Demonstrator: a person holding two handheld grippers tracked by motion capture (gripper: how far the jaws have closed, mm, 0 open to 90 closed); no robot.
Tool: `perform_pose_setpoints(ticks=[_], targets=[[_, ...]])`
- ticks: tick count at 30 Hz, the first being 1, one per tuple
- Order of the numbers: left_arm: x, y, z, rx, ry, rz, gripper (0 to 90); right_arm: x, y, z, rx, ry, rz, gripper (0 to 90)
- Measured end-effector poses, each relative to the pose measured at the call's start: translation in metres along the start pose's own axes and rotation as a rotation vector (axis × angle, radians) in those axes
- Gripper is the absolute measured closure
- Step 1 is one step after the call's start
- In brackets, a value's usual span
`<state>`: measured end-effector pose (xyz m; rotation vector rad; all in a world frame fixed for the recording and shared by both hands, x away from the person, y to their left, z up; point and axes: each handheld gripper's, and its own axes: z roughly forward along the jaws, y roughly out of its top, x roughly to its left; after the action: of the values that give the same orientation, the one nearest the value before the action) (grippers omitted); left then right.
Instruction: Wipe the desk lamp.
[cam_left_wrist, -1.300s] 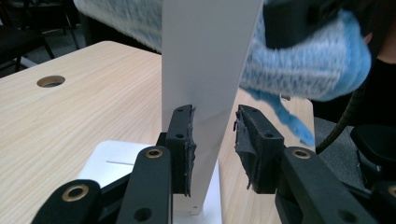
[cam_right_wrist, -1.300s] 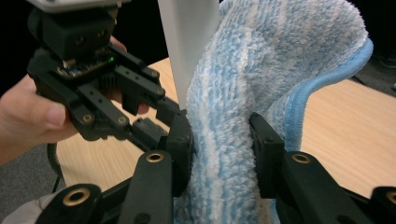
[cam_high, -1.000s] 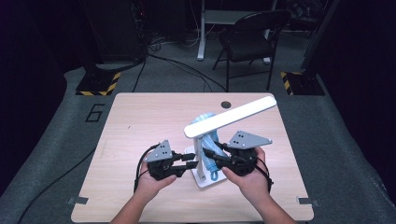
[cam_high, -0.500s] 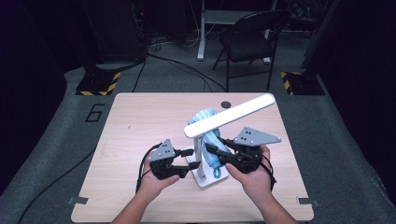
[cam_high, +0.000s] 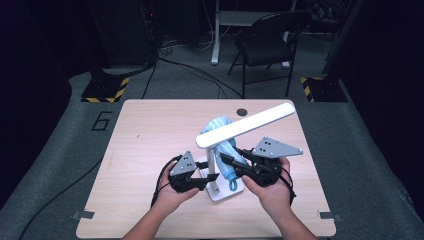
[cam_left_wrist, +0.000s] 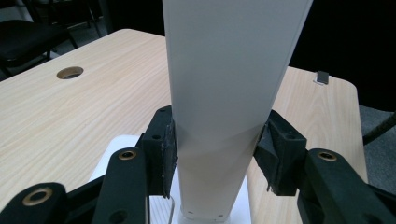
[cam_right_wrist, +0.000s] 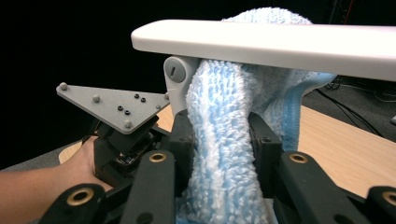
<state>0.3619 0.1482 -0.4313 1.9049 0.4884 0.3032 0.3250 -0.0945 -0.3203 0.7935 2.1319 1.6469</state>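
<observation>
The cloth (cam_high: 226, 150) hung against the lamp's (cam_high: 243, 125) post, clenched in the right gripper (cam_high: 235, 166) at three o'clock. The left gripper (cam_high: 204, 181), its jaws just closing, pinched the post. A hard wipe might tip the lamp.

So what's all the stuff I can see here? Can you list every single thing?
Desk lamp: one, white, near the front middle of the table, its post between the left gripper's jaws.
Towel: one, light blue, fluffy, bunched up against the lamp under its long head.
Table: one, light wood, with a round hole near its far edge.
Chair: one, black, on the floor behind the table.
Striped bases: two, black and yellow, on the floor at the far left and far right.
Left gripper: one, black, jaws around the lamp post, left pad touching it.
Right gripper: one, black, shut on the towel.
Hands: two, each holding a gripper.
</observation>
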Motion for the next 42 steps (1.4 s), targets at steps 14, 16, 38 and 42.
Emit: perform_pose_setpoints(ticks=[14, 16, 38, 42], targets=[[0.013, -0.007, -0.017, 0.002, -0.074, 0.024, 52.1, -0.002, 0.0, -0.006, -0.017, -0.007, 0.006, 68.0], [0.016, -0.008, -0.019, 0.01, -0.089, 0.027, 52.1, -0.003, 0.0, -0.007, -0.016, -0.01, 0.01, 68.0], [0.031, -0.005, -0.037, -0.046, -0.109, -0.022, 45.1, -0.016, 0.0, -0.012, -0.02, 0.074, -0.012, 68.0], [0.028, 0.003, -0.037, -0.082, -0.075, -0.026, 45.6, -0.016, 0.0, -0.007, -0.025, 0.091, -0.025, 68.0]])
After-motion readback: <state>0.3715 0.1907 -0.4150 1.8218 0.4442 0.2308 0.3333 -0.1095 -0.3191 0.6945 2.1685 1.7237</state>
